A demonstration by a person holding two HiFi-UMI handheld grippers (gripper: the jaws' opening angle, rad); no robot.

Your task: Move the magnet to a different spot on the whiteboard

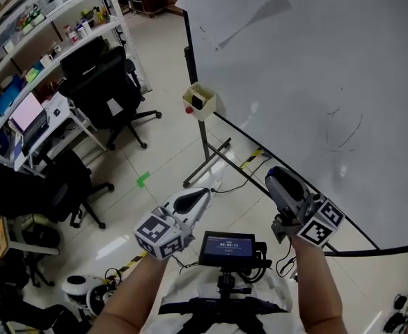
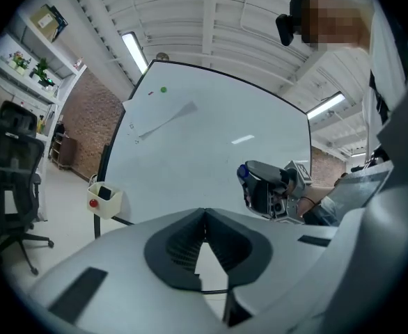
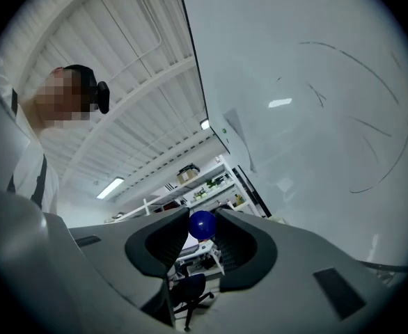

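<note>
1. The right gripper (image 3: 202,219) is clamped on the magnet (image 3: 202,225), a small blue ball pinched between its jaw tips and held off the whiteboard (image 1: 315,68)
2. The left gripper (image 2: 204,213) has its jaws together with nothing between them
3. The whiteboard stands ahead of both grippers, nearest the right one. Its white surface is mostly bare, with faint pen marks (image 1: 347,127) ahead and to the right of the right gripper's tips
4. A sheet (image 1: 228,2) hangs on the board well ahead of both grippers, with a green dot (image 2: 163,89) near its upper corner
5. A beige box (image 1: 200,101) sits at the board's lower left edge, ahead of the left gripper. It holds a black block and a round red thing
6. The floor (image 1: 166,145) below the grippers is pale glossy tile. A green mark (image 1: 143,179) lies on it just ahead of the left gripper, and striped tape (image 1: 251,157) lies between the two, by the board's stand
7. Black chairs (image 1: 103,82) and cluttered white shelves (image 1: 44,26) stand to the left of the left gripper, well apart from it
8. A small screen (image 1: 227,248) sits behind and between the grippers, at the person's chest
9. Above the left gripper is a white ribbed ceiling (image 2: 211,19) with tube lights (image 2: 134,51). A brick wall (image 2: 85,124) shows past the board's left edge
</note>
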